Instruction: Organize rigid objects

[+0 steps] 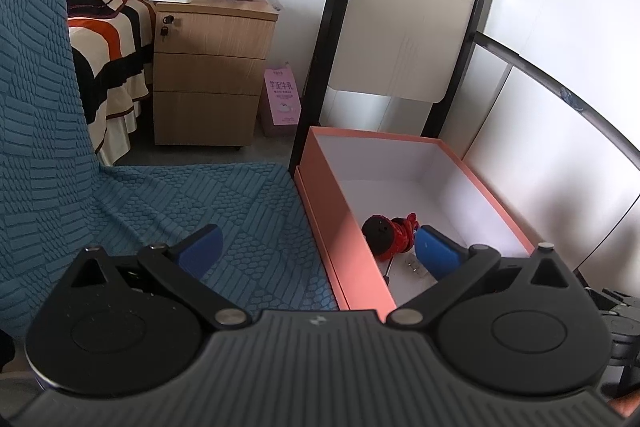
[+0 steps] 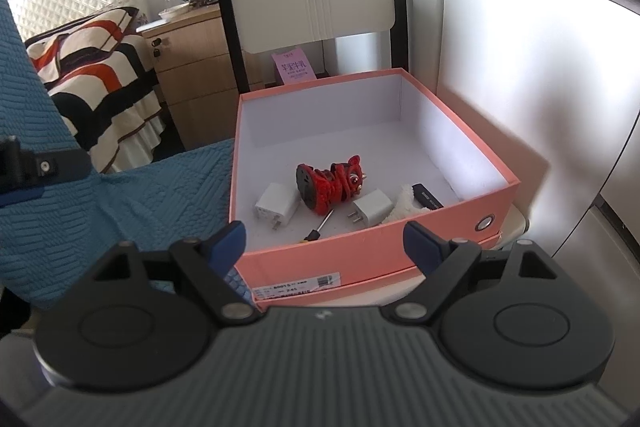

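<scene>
While both grippers gape wide, empty — right gripper point(image 2: 324, 247) before box point(image 2: 360, 259), red toy point(image 2: 332, 187) inside at 12 o'clock; left gripper point(image 1: 316, 247) straddles box wall, toy at 1 o'clock.

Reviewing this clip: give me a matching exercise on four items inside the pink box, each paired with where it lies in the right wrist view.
Things:
1. red lion figure
2. screwdriver
3. black stick
4. left white charger

Places:
A. far right, beside the fluffy white item
B. middle of the floor, on its side
C. leftmost
D. close to the near wall of the pink box, before the figure

Pairs: 1-B, 2-D, 3-A, 4-C
</scene>
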Action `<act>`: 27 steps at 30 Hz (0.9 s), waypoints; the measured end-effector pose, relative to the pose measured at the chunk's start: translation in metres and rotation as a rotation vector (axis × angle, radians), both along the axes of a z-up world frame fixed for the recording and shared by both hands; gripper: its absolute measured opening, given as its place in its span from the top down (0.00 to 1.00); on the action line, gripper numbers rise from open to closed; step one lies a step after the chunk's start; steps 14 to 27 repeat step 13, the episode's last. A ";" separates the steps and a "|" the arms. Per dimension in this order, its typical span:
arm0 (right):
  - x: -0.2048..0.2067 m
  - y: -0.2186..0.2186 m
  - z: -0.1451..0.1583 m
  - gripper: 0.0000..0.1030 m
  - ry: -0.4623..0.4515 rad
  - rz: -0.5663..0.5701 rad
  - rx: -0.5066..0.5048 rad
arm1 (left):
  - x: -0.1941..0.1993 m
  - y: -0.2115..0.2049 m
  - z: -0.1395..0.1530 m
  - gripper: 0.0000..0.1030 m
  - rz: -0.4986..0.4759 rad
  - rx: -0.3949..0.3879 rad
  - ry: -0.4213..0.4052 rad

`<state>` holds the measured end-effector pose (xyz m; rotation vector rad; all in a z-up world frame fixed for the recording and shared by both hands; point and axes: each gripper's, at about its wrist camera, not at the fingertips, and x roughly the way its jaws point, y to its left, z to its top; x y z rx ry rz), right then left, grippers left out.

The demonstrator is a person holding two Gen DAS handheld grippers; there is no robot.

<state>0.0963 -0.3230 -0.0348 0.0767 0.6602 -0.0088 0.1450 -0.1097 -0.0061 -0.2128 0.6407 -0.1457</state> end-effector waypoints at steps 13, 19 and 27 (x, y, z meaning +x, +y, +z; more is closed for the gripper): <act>0.001 0.003 -0.001 0.15 0.014 0.003 -0.001 | -0.002 0.006 -0.002 0.00 0.008 -0.017 0.005; 0.001 0.003 -0.001 0.15 0.014 0.003 -0.001 | -0.002 0.006 -0.002 0.00 0.008 -0.017 0.005; 0.001 0.003 -0.001 0.15 0.014 0.003 -0.001 | -0.002 0.006 -0.002 0.00 0.008 -0.017 0.005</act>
